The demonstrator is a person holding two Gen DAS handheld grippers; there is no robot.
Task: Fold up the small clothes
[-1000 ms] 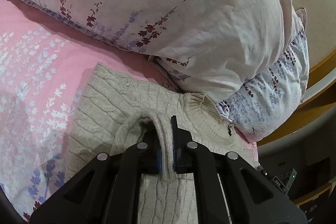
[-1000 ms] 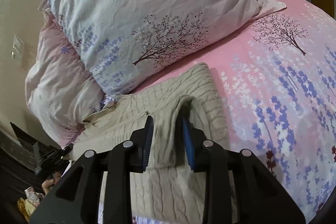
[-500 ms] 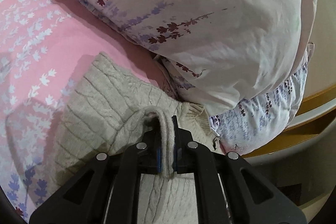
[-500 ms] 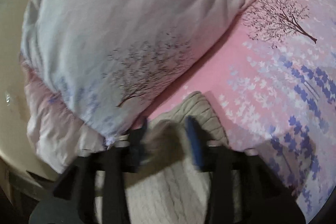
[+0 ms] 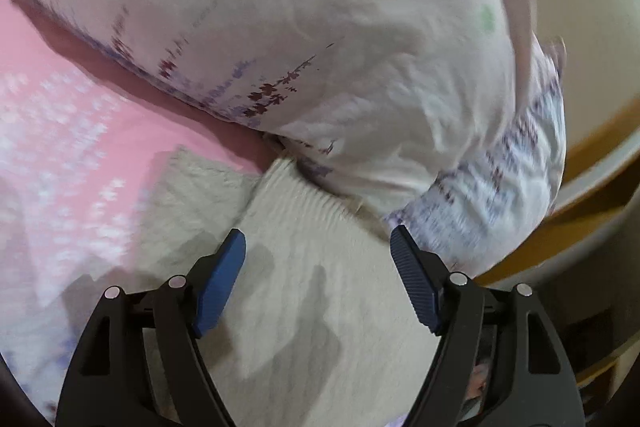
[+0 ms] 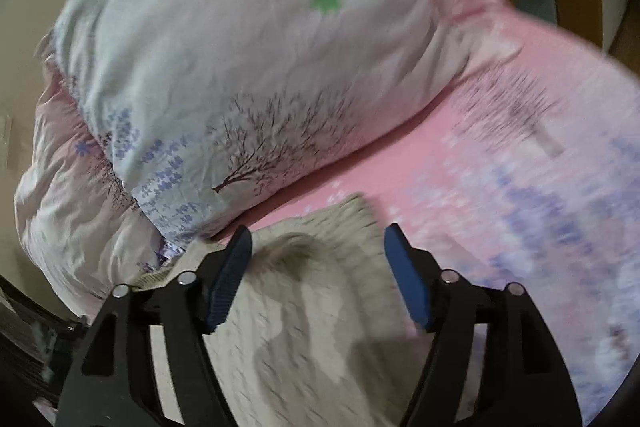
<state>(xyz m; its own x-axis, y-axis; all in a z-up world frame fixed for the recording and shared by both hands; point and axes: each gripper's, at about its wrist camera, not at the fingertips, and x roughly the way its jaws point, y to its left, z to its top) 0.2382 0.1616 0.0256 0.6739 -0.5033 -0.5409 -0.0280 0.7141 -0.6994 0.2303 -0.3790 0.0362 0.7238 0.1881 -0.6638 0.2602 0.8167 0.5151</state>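
A beige cable-knit sweater lies on the pink flowered bedsheet, its far edge up against the pillows. My left gripper hovers just over it with its jaws opening wide; the knit lies flat beneath, untouched by the blue pads. In the right wrist view the same sweater shows a raised hump of fabric between the fingers of my right gripper. Its jaws are opening too, and neither pad presses on the knit. Both views are blurred by motion.
Two stacked pillows with a tree and flower print crowd the far side of the sweater, the same pillows filling the upper right wrist view. A wooden bed frame curves along the right. Pink sheet stretches to the right.
Both grippers let go of the sweater folds they pinched and spread wide. The fabric dropped flat under the left gripper. Both cameras shifted slightly over the bed.
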